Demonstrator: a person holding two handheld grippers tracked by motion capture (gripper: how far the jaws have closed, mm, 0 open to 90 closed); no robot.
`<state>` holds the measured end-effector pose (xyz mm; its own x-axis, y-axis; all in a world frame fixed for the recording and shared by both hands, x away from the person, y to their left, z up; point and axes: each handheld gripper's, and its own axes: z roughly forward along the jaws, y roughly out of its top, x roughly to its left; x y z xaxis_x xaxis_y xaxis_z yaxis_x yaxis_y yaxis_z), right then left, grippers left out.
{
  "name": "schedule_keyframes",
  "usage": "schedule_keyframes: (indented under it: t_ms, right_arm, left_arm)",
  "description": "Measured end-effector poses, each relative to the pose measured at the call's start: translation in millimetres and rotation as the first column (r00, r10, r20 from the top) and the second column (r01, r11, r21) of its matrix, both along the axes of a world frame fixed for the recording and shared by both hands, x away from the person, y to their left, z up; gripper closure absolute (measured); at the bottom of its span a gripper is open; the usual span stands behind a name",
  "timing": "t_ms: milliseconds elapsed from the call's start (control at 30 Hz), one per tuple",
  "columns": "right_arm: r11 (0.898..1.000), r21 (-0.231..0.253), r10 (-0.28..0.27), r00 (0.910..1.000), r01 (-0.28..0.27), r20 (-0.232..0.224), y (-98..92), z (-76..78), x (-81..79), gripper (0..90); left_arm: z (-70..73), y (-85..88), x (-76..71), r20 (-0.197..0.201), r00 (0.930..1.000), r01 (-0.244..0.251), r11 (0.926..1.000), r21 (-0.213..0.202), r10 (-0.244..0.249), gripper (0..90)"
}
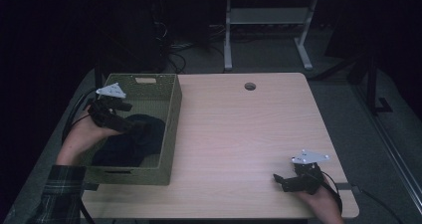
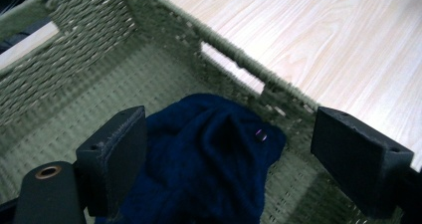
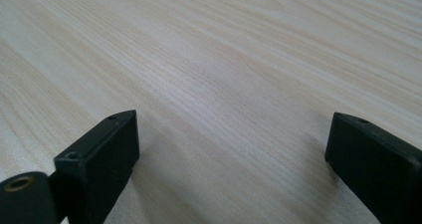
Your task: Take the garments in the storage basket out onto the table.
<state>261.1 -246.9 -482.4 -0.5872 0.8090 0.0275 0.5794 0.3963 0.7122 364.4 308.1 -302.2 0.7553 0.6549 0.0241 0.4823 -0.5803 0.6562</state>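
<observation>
A green woven basket (image 1: 171,119) stands at the table's left side, and a dark blue cloth (image 1: 132,139) lies crumpled inside it. My left gripper (image 1: 130,115) hangs over the basket, open, its jaws wide apart above the cloth (image 2: 209,159) with nothing held. The basket's wall with a handle slot (image 2: 234,67) runs behind the cloth. Near the table's front right corner my right gripper (image 1: 279,180) rests low over the bare wood, open, nothing between its jaws (image 3: 231,159).
The pale wood table (image 1: 249,129) has a round cable hole (image 1: 250,86) near its far edge. Beyond it stand a desk's white legs (image 1: 228,35) and cables on the dark floor. A plaid sleeve (image 1: 59,194) comes in at bottom left.
</observation>
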Motion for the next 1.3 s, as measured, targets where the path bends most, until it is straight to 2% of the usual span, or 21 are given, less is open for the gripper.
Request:
schedule_keyframes:
  t_ms: [367,767,900,1233,1300]
  right_arm:
    - [1.000,0.000,0.000,1.0000,0.000,0.000,0.0,0.0,0.0,6.5]
    - [1.000,0.000,0.000,1.0000,0.000,0.000,0.0,0.0,0.0,6.5]
    - [1.000,0.000,0.000,1.0000,0.000,0.000,0.0,0.0,0.0,6.5]
    - [1.000,0.000,0.000,1.0000,0.000,0.000,0.0,0.0,0.0,6.5]
    - [1.000,0.000,0.000,1.0000,0.000,0.000,0.0,0.0,0.0,6.5]
  left_arm:
    - [-12.3,25.4,1.9,-0.012,0.9983,-0.057,0.9984,0.002,0.057,14.4]
    - [-32.8,48.5,9.4,-0.051,0.9930,-0.106,0.9943,0.011,0.107,13.9]
    - [-44.7,52.3,12.9,-0.075,0.9908,-0.112,0.9936,0.012,0.113,13.7]
    - [-58.8,55.0,19.0,-0.114,0.9853,-0.124,0.9916,0.037,0.128,13.4]
    - [-61.6,54.7,21.1,-0.139,0.9818,-0.126,0.9914,0.034,0.130,13.4]
